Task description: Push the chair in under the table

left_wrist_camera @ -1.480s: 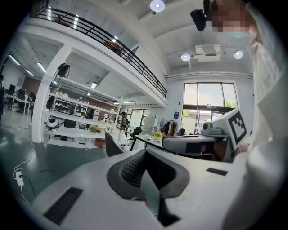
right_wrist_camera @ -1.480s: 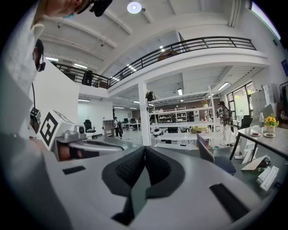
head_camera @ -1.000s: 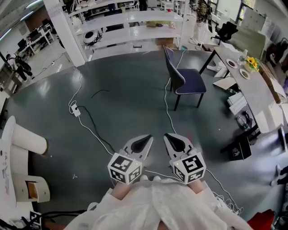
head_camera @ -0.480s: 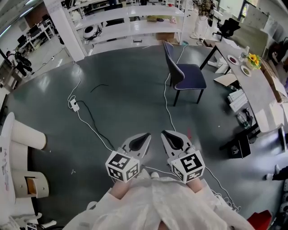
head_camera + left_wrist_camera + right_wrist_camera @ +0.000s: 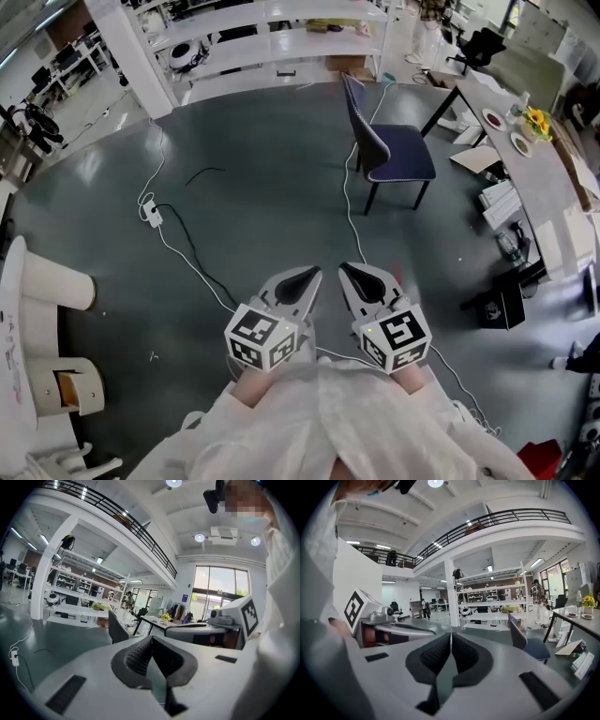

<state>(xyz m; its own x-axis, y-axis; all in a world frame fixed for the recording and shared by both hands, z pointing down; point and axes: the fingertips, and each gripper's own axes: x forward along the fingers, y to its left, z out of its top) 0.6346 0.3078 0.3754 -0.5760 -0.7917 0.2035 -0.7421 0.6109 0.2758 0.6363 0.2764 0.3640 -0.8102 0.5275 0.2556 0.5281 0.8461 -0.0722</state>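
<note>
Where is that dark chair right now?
In the head view the chair stands upper right, pulled out just left of the table.

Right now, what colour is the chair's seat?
The chair has a dark blue seat; the head view shows it best.

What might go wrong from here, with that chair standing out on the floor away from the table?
1. A white cable runs along the floor from just ahead of the person to the legs of the chair. Feet or chair legs might snag it.
2. Boxes sit on the floor beside the table and may block the chair as it slides in.
3. The left claw and right claw are shut and empty, so pushing with them might slip off the backrest.
</note>
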